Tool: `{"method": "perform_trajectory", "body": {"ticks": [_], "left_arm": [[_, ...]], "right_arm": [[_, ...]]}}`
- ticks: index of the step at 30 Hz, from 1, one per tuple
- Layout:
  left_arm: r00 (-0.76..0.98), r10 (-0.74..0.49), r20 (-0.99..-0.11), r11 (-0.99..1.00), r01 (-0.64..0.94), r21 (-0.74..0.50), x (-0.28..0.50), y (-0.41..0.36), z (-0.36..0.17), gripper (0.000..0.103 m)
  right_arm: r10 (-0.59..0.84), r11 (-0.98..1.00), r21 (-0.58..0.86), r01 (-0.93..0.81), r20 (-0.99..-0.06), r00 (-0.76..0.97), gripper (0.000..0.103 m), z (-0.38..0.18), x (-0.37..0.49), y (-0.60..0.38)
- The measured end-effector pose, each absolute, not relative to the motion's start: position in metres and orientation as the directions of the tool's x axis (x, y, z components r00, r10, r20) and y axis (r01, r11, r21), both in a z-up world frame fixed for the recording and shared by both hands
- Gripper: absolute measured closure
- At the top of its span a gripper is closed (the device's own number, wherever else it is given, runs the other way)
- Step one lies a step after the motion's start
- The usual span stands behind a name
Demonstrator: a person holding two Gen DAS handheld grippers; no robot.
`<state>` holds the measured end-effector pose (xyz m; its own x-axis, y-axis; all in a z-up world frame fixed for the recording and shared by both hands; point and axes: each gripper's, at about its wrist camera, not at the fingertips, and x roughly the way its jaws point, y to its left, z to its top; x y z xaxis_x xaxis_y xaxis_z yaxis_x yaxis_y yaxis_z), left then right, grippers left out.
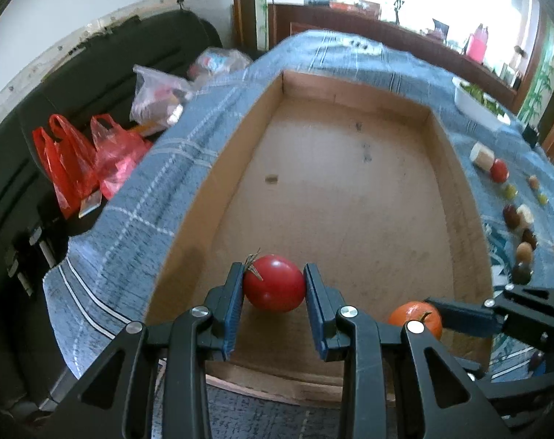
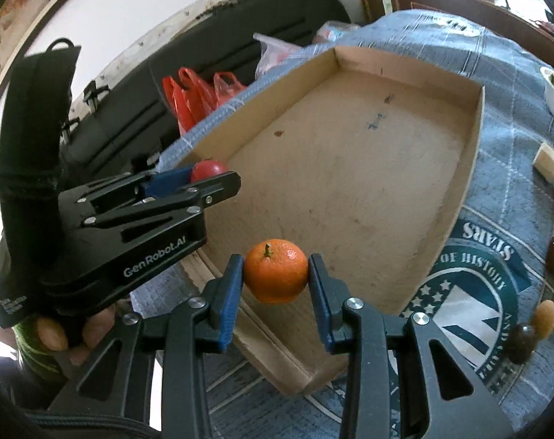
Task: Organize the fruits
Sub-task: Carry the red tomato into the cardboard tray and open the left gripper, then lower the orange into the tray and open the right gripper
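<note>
A red tomato sits between the blue pads of my left gripper, which is shut on it just over the near end of a shallow cardboard tray. In the right wrist view the same left gripper hangs over the tray's near left corner, with the tomato peeking out. My right gripper is shut on an orange mandarin, stem up, above the tray's near edge. The left wrist view shows the mandarin at the lower right, partly hidden by my left gripper's frame.
The tray lies on a blue checked cloth. Several loose fruits, among them a red tomato, lie on the cloth to its right. A white dish of greens stands beyond them. Red plastic bags rest on a black sofa at the left.
</note>
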<state>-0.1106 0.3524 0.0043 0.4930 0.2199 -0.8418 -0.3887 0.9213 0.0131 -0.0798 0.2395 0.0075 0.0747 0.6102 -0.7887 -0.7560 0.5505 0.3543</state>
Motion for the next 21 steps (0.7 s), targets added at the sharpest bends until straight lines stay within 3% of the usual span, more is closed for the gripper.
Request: {"method": "perform_trajectory", "body": {"ticks": [5,9,13,21], "left_arm": [[0.488,0.220,-0.845,0.921,-0.390,0.014,-0.112,0.353,0.005,0.064],[0.502,0.232,-0.833,0.914,-0.406,0.010,-0.118,0.355,0.014,0.046],[0.518,0.247,-0.819,0.910,-0.416,0.011,-0.124,0.353,0.025,0.046],[0.576,0.241,-0.781,0.921,-0.389,-0.003,-0.132,0.328,0.050,0.046]], "right_arm": [[0.581,0.553,0.319,-0.770,-0.810,0.081,0.064,0.002,-0.081,0.247],[0.578,0.546,0.314,-0.777,-0.812,0.077,0.063,0.002,-0.082,0.248],[0.597,0.551,0.327,-0.768,-0.798,0.089,0.049,0.007,-0.081,0.242],[0.648,0.553,0.357,-0.752,-0.752,0.119,0.049,0.027,-0.089,0.206]]}}
